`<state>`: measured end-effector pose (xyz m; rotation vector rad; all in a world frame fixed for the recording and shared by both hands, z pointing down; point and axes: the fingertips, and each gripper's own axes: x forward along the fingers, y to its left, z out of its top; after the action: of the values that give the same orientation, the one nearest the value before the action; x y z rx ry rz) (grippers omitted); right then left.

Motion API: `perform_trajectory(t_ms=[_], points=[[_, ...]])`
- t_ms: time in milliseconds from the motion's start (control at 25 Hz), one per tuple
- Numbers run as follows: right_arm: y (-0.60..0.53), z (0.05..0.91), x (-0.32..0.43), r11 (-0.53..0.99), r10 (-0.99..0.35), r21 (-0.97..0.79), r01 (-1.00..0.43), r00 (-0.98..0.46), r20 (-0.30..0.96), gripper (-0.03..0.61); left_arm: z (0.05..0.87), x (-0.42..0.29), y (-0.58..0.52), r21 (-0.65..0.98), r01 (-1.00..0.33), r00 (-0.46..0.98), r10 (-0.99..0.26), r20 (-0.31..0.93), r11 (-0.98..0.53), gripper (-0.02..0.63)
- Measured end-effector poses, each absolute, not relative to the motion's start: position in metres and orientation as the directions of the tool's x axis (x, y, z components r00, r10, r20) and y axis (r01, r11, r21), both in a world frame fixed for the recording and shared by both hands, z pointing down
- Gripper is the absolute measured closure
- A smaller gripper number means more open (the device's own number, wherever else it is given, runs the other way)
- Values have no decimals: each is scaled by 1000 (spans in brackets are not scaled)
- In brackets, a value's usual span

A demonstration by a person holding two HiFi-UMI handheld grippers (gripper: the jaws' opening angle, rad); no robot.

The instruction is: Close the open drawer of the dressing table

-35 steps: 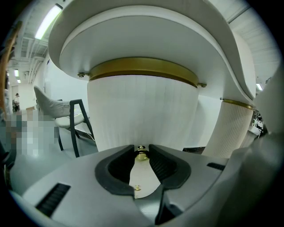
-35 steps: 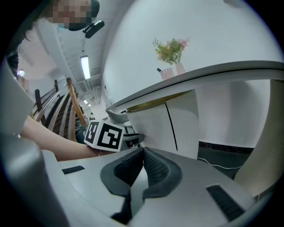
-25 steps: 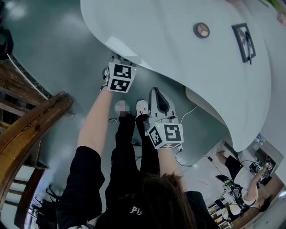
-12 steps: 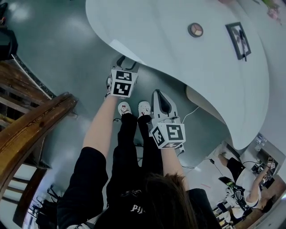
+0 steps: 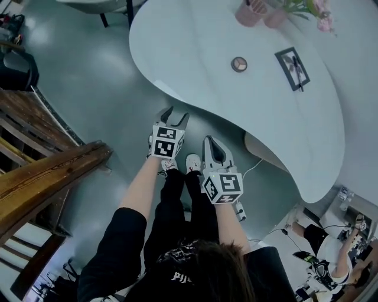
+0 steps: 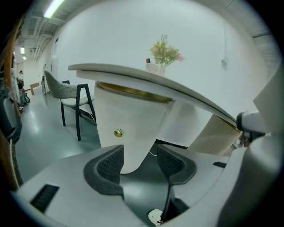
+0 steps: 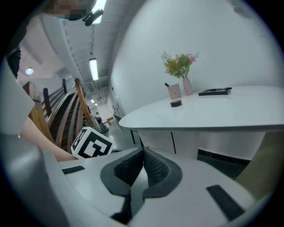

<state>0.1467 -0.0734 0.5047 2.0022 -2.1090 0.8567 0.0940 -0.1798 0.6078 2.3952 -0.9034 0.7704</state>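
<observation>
Jaws on the left gripper (image 6: pixel 140 153) stand wide apart and have just been opening, with nothing gripped between them. Through the gap shows the white drawer front (image 6: pixel 133 119) with its small brass knob (image 6: pixel 118 132), well clear of the jaw tips. That drawer front sits under the curved top of the dressing table (image 5: pixel 195 53), in line with the pedestal face, and looks pushed in, though the seam is too faint to confirm. Right gripper (image 7: pixel 142 153) has its jaws closed tip to tip, empty, pointing toward the table edge. Head view: both grippers side by side over the grey-green floor (image 5: pixel 88 76), just off the table's near edge and not touching it, with the person's shoes (image 5: pixel 192 162) between them. On the table top: round compact (image 5: pixel 239 63), black picture frame (image 5: pixel 292 68) lying flat, pink cup (image 5: pixel 251 13) and flowers (image 5: pixel 307 7) at the far side. Dark-legged chair (image 6: pixel 71 95) stands left of the table in the left gripper view. Wooden railing (image 5: pixel 47 177) runs along the left of the head view, well apart from the table.
</observation>
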Motion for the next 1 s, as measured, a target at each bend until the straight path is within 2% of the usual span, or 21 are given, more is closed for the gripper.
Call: perform_trajectory(t_ms=[440, 760, 1000], points=[[-48, 454, 173, -33, -891, -297, -954, -107, 442, 552, 543, 92, -125, 251, -700, 647, -443, 621, -669, 382], [-27, 429, 180, -7, -891, -268, -963, -116, 440, 552, 489, 84, -102, 258, -712, 659, -495, 566, -653, 383], [-21, 406, 178, 27, -901, -259, -966, -136, 411, 552, 443, 89, -86, 266, -689, 701, -527, 480, -674, 391]])
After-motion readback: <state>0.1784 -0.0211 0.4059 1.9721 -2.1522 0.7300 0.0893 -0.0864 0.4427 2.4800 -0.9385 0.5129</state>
